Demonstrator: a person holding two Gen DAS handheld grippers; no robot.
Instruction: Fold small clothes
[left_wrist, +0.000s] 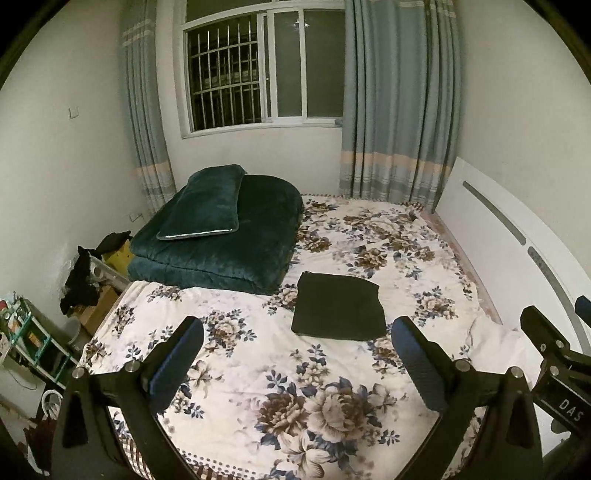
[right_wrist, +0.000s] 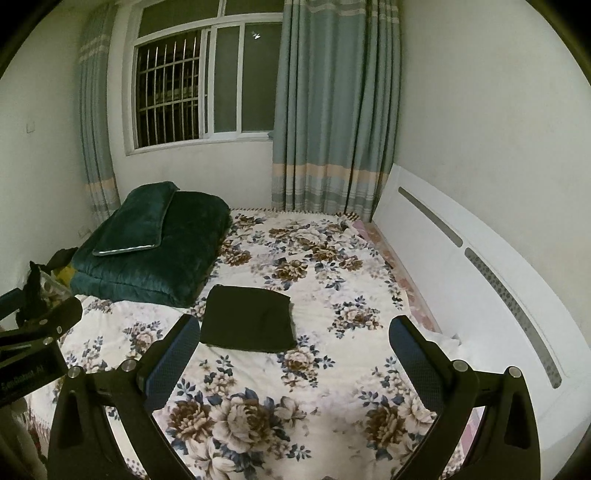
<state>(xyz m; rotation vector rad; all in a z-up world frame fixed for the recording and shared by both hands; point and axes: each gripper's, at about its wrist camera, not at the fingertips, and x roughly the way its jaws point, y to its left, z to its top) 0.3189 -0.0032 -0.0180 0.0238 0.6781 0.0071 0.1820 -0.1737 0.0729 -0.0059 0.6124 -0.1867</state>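
A small black garment lies folded into a flat square on the floral bed, just in front of the green quilt. Left gripper and right gripper hang above, jaws spread, empty. It looks soft, light, limp; pinch a corner edge

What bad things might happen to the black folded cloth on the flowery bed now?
1. The black folded cloth lies on a soft, slightly rumpled floral bedspread, so a nudge might undo its folds.
2. Both the left gripper and right gripper are open and empty above the bed; grabbing only the top layer would probably pull it open.
3. The folded green quilt sits close by and could get bumped.
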